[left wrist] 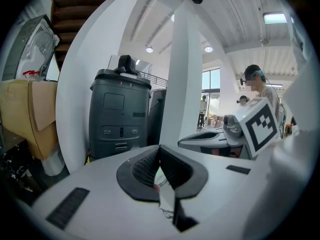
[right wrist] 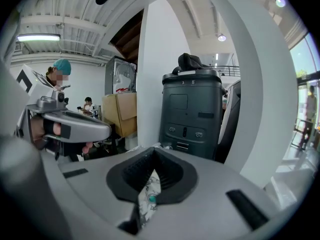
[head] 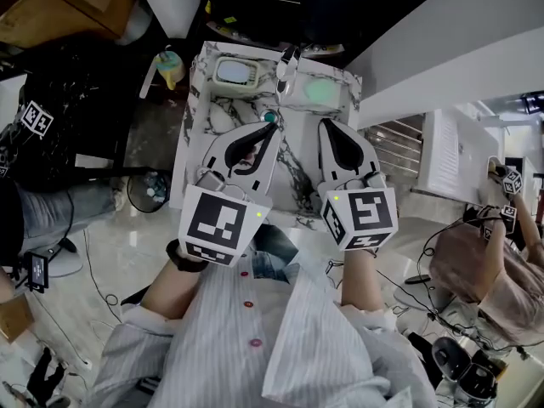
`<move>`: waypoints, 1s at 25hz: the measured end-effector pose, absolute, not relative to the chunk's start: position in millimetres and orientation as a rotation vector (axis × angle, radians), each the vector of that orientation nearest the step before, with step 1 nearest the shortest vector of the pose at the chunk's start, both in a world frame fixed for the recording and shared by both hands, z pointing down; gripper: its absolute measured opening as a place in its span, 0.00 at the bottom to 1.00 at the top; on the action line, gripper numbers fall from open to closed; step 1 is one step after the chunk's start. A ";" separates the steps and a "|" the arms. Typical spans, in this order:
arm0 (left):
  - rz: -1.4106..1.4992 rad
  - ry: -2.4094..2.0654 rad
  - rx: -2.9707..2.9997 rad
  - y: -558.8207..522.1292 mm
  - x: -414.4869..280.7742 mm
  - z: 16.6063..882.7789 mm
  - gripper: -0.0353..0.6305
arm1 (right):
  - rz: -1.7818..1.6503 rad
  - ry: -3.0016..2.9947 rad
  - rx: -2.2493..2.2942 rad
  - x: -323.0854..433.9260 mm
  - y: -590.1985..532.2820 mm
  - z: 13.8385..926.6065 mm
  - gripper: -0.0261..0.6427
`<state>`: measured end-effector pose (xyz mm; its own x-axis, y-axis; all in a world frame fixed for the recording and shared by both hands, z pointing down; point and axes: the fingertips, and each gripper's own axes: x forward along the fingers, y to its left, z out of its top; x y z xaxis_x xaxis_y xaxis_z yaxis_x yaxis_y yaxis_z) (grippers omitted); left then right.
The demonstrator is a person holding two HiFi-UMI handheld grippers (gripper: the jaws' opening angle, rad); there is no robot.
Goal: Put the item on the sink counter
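Seen from the head view, a small marble-patterned sink counter [head: 223,113] stands below me, with a pale rectangular basin [head: 235,73] and a faucet [head: 287,62] at its far end. A small teal round thing [head: 270,117] lies on the marble, and it shows again through the right jaws' gap [right wrist: 151,199]. My left gripper [head: 272,130] hangs over the counter's middle, its tips closed together and empty [left wrist: 160,149]. My right gripper [head: 325,126] hovers beside it, also shut with nothing between its pads [right wrist: 152,151]. Neither gripper touches the counter.
A dark grey bin [left wrist: 120,114] [right wrist: 192,111] and a white pillar [left wrist: 185,84] stand beyond the counter. Cardboard boxes [right wrist: 120,114] sit to the left. A cup [head: 170,65] stands on the floor left of the counter. Other people work nearby [head: 501,253].
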<state>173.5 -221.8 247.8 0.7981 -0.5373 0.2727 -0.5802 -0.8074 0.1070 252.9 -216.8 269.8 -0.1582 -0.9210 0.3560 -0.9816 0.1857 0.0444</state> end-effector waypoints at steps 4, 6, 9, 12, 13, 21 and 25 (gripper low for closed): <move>0.359 -0.855 2.798 -230.1 182.8 254.9 0.08 | 0.293 -2.149 1.795 259.8 -228.0 278.4 0.05; 0.363 -0.845 2.795 -234.1 189.8 260.5 0.08 | 0.301 -2.139 1.787 264.2 -233.8 285.8 0.05; 0.383 -0.833 2.777 -240.1 199.1 274.5 0.08 | 0.325 -2.119 1.777 272.6 -241.4 301.9 0.05; 0.395 -0.832 2.744 -248.1 208.6 289.9 0.08 | 0.350 -2.097 1.753 282.0 -248.3 317.8 0.05; 0.399 -0.829 2.733 -250.3 211.8 295.1 0.08 | 0.357 -2.091 1.746 285.1 -249.9 322.4 0.05; 0.488 -0.788 2.669 -256.3 227.2 337.6 0.08 | 0.412 -2.058 1.690 310.7 -261.5 364.3 0.06; 0.509 -0.778 2.648 -259.3 232.3 351.9 0.08 | 0.397 -2.041 1.653 319.5 -272.0 381.6 0.06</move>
<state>232.3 -259.3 351.9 0.7867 -0.4490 0.4237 -0.5681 -0.7951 0.2123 319.5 -272.0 381.6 -0.1548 -0.8315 0.5335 -0.9708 0.2282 0.0739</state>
